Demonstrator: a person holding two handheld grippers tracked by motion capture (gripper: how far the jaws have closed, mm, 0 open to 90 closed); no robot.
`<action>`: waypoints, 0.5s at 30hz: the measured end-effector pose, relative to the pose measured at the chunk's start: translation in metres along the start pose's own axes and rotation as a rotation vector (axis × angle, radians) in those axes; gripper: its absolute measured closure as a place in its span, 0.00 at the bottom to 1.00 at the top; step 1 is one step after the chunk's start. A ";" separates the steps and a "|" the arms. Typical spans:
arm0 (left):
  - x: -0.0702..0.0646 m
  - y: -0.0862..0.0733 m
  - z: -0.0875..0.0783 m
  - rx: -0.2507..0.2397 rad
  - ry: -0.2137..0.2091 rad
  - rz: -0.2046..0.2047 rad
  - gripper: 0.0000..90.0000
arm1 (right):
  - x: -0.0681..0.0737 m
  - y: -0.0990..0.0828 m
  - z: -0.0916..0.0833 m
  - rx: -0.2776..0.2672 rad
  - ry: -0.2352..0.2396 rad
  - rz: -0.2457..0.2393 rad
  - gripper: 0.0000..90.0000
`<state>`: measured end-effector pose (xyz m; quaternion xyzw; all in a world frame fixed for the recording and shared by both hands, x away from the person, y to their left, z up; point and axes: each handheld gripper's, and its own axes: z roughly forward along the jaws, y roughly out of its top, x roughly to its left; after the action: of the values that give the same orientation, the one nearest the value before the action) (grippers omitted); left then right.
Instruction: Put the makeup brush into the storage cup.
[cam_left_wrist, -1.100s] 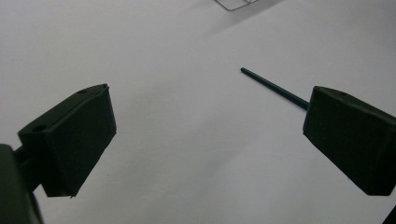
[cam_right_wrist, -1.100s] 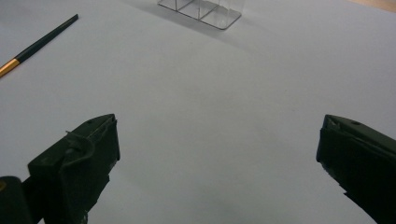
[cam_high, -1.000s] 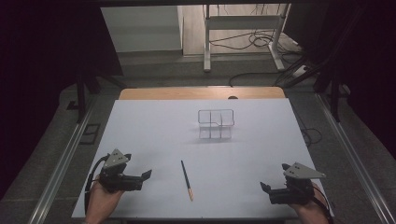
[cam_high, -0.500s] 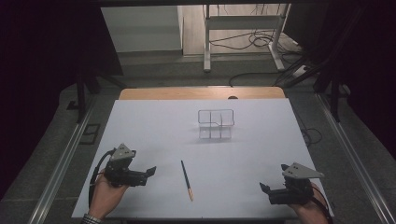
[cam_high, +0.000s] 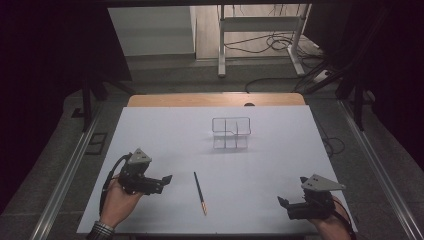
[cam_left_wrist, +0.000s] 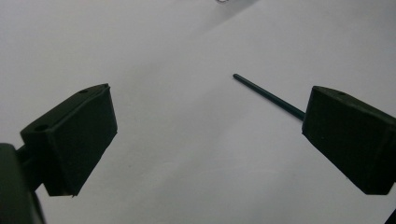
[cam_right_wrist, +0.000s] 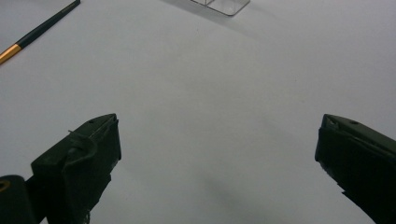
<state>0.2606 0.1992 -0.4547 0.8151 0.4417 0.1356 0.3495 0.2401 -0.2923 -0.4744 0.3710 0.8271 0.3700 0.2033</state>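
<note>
Left gripper (cam_high: 167, 178): jaws wide apart, empty, just left of the dark pencil (cam_high: 200, 193) lying flat on the white table (cam_high: 280, 160). Right gripper (cam_high: 281, 202): jaws spread, empty, well apart

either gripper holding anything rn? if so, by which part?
Nothing held. Left gripper and right gripper are both open and empty; the pen lies untouched on the table between them.

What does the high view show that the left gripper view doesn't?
High view alone: the whole pen with its orange tip, the clear divided box, both hands, and the right gripper apart at the table's near right. Left gripper view alone: the left gripper jaws up close, wide open, one jaw covering the pen's near part. Both share the white table and the pen's dark shaft.
</note>
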 end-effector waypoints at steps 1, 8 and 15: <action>-0.001 0.001 0.001 0.004 -0.002 0.002 0.04 | 0.000 0.000 0.000 0.001 0.001 0.000 0.00; -0.005 0.011 0.007 0.040 -0.013 0.022 0.04 | 0.000 0.000 0.001 0.002 0.005 0.003 0.00; -0.008 0.020 0.012 0.059 -0.021 0.043 0.04 | 0.000 0.000 0.001 0.010 0.012 0.010 0.01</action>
<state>0.2749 0.1804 -0.4486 0.8358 0.4241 0.1213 0.3268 0.2405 -0.2916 -0.4755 0.3738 0.8284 0.3690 0.1946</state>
